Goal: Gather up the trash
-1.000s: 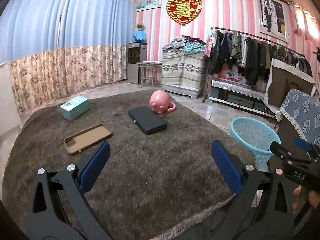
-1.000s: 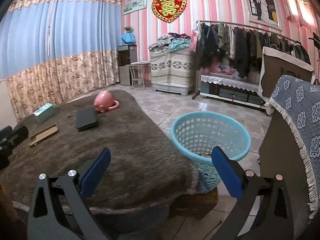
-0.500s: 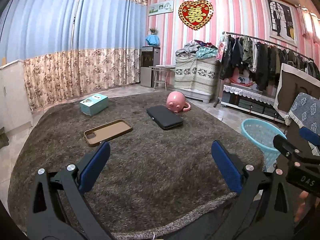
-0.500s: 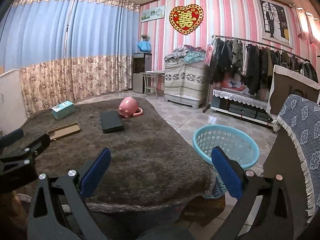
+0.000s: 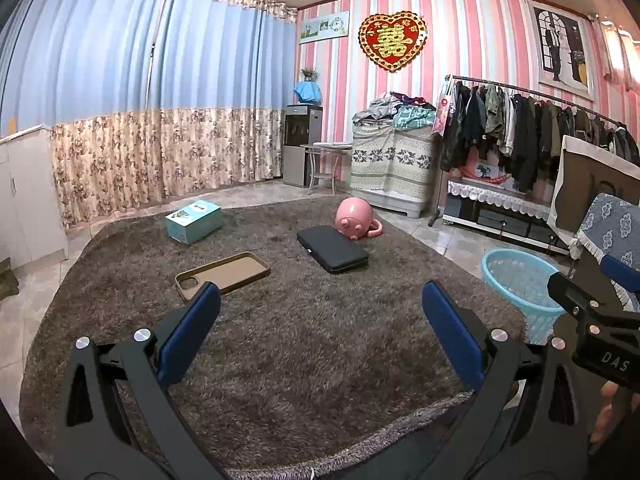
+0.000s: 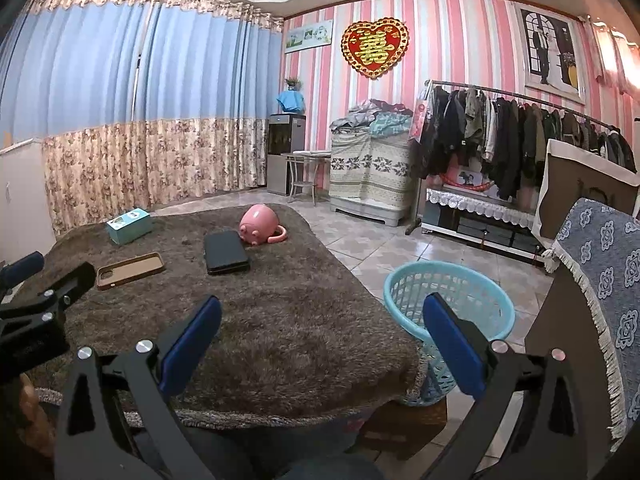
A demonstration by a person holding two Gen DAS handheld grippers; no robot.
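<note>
Pink-striped walls and blue curtains back a table draped in a shaggy brown cover, whose deep pile fills the centre of both views. Both tools are empty: the left gripper and the right gripper each hold their blue pads spread wide at the bottom of the frame.

Four things lie on the pile. The teal carton, at middle left of the left view, looks the likeliest trash: light, thin card, crushable, best pinched across its narrow sides. The tan phone case, nearest the left pads, is thin and flexible (probably rubbery, so not slippery); take one long edge, since it lies flat. The black case seems stiff. The pink pig-shaped pot looks glossy, hard and breakable; its handle offers purchase.

The blue basket, lattice plastic, stands on the floor at lower right of the right view, just beside the table edge.
</note>
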